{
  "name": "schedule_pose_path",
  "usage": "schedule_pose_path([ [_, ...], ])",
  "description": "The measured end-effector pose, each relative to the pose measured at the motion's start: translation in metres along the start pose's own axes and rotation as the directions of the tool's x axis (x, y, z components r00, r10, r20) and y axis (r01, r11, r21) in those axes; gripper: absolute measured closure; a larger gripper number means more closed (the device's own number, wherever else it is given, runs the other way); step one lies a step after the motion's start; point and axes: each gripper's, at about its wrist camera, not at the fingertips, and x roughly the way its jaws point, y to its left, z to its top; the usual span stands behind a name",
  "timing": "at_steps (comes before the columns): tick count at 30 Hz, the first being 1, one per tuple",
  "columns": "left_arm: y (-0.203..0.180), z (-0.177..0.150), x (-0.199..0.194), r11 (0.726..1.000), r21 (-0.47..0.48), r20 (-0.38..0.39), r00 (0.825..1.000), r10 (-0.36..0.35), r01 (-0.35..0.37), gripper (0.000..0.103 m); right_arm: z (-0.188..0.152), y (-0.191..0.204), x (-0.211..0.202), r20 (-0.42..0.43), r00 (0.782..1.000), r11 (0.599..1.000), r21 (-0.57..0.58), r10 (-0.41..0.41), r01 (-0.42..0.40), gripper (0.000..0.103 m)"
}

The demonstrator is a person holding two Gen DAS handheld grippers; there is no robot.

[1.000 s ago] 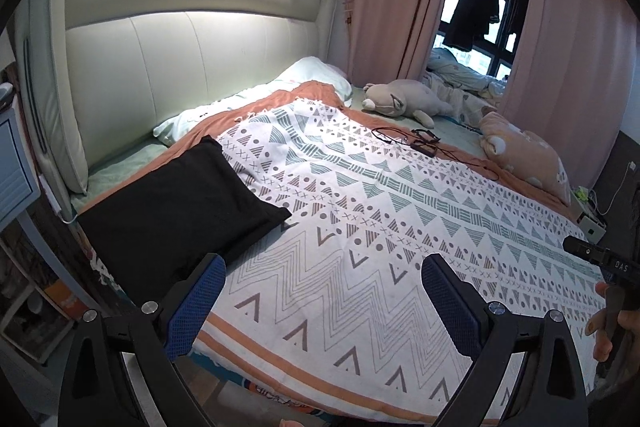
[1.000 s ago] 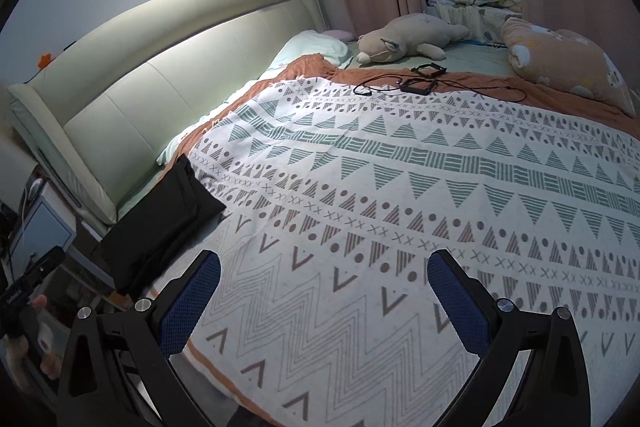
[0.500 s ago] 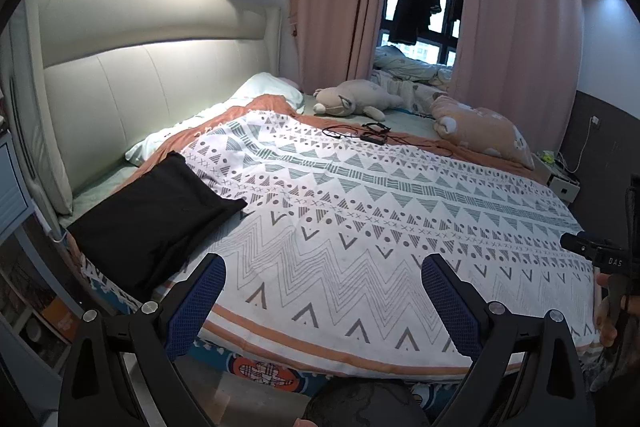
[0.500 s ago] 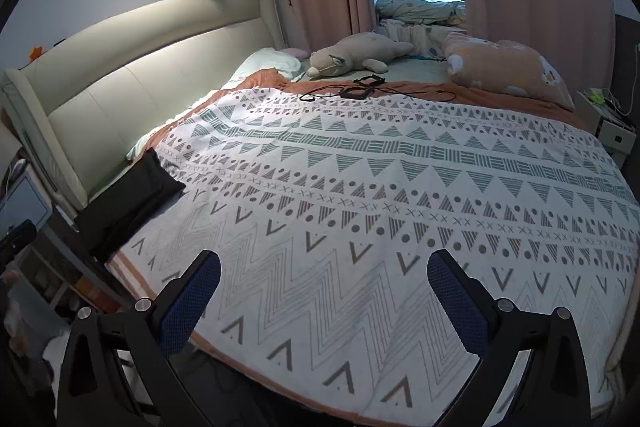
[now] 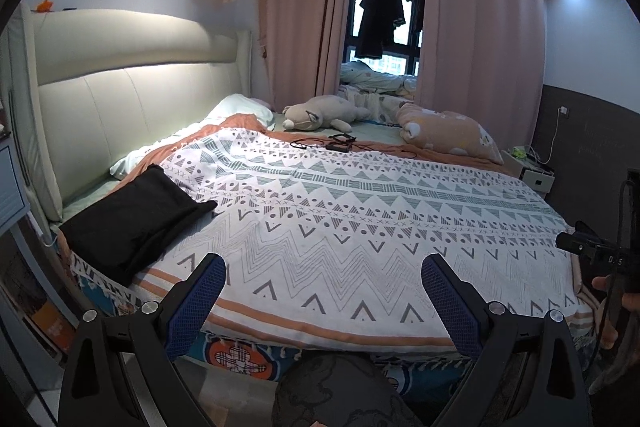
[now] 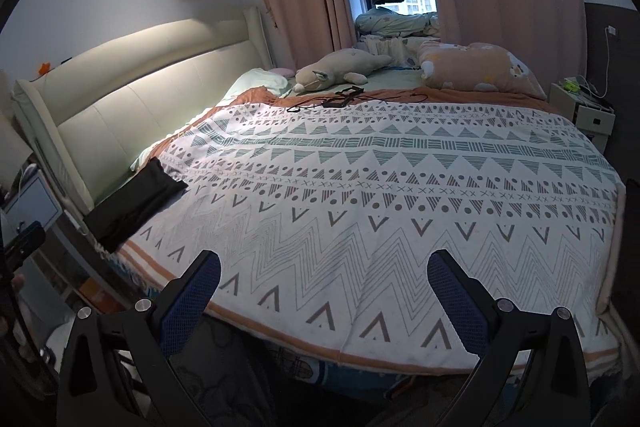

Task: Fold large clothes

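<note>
A folded black garment [image 5: 136, 219] lies at the near left corner of the bed, on a white patterned blanket [image 5: 360, 219]; it also shows in the right wrist view [image 6: 136, 203]. My left gripper [image 5: 324, 283] is open and empty, held back from the bed's near edge, right of the garment. My right gripper [image 6: 324, 287] is open and empty, also off the bed's near edge. The other gripper's body shows at the right edge of the left wrist view [image 5: 600, 255].
A padded cream headboard [image 5: 120, 99] runs along the left. A plush toy [image 5: 320, 115], a peach pillow [image 5: 448, 131] and black cables [image 5: 336, 143] lie at the far end. A nightstand [image 5: 536, 175] stands far right. Pink curtains [image 5: 304, 7] frame a window.
Both grippers have pulled back and up from the bed, so more of the room and the bed's near edge is in view. Both stay open and empty. The black garment has not moved.
</note>
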Motion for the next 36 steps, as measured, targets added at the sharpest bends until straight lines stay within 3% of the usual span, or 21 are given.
schedule_pose_path([
  [15, -0.006, -0.039, -0.007, 1.0, 0.028, -0.006, 1.0, 0.01, -0.01, 0.004, -0.07, -0.013, -0.019, 0.015, 0.999, 0.998, 0.052, -0.041, 0.041, 0.0],
  [36, -0.011, -0.04, -0.006, 1.0, 0.025, -0.005, 1.0, -0.016, 0.016, 0.004, -0.07, -0.013, -0.016, 0.005, 0.998, 0.995, 0.075, -0.067, 0.067, 0.0],
])
